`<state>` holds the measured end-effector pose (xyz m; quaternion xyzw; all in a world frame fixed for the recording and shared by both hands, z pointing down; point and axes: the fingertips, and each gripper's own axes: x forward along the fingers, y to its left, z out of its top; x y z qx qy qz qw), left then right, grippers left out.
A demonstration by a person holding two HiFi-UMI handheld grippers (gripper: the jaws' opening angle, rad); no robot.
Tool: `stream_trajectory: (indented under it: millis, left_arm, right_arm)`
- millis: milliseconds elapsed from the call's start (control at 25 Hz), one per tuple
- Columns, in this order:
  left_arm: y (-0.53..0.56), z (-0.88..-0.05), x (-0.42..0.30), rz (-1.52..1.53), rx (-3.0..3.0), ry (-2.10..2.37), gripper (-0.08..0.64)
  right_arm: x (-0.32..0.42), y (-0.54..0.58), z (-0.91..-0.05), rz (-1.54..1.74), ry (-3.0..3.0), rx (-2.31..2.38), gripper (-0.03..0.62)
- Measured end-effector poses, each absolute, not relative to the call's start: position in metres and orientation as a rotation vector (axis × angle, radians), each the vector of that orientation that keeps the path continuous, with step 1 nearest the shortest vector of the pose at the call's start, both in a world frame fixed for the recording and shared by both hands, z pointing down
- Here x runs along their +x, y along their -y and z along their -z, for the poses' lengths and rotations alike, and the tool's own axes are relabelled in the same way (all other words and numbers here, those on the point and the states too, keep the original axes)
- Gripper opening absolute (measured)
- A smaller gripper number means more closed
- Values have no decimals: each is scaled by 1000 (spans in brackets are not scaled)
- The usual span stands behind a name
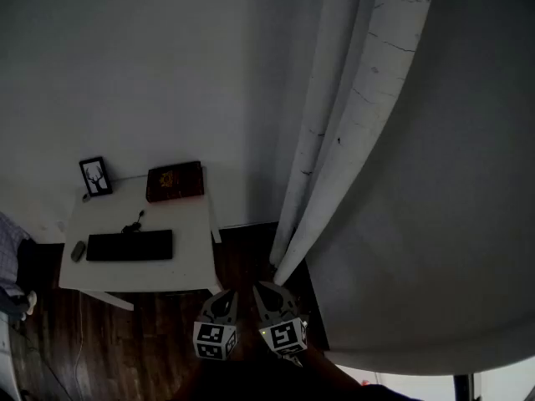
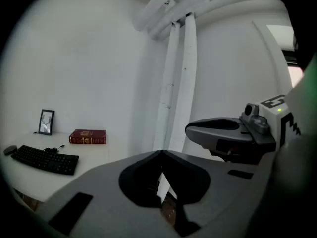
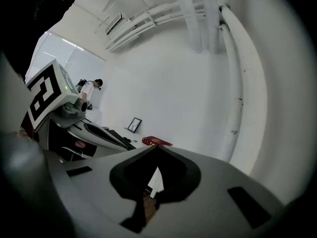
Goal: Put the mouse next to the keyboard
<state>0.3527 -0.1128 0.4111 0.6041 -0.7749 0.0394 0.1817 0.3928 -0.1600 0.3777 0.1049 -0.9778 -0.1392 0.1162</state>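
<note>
The mouse (image 1: pixel 78 251) is lying on the white table (image 1: pixel 188 249), just beside the left end of the keyboard (image 1: pixel 129 246), with a red book (image 1: pixel 175 181) and a picture frame (image 1: pixel 96 176) sitting behind them by the wall. The left gripper (image 1: pixel 226 295) and right gripper (image 1: pixel 262 290) are hovering side by side over the dark floor, well apart from the table. Each is holding its jaws pressed together on nothing.

There is one white table (image 1: pixel 192 261), and on it are one keyboard (image 1: pixel 129 246), one mouse (image 1: pixel 78 251), one red book (image 1: pixel 175 181) and one framed picture (image 1: pixel 95 176). One pale curtain (image 1: pixel 351 140) hangs nearby. Two grippers show: the left gripper (image 1: pixel 224 296) and the right gripper (image 1: pixel 266 291). One person (image 3: pixel 88 94) stands far off in the right gripper view.
</note>
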Motion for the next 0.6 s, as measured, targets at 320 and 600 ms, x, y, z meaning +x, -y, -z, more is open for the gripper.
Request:
stream_trajectory:
  millis: [320, 600]
  left_arm:
    - [91, -408, 336, -111, 1692, 2201, 3]
    - [70, -409, 340, -98, 1655, 2217, 3]
  right_arm:
    - [377, 136, -380, 433, 2862, 289, 20]
    - [370, 110, -385, 425, 2870, 195, 21]
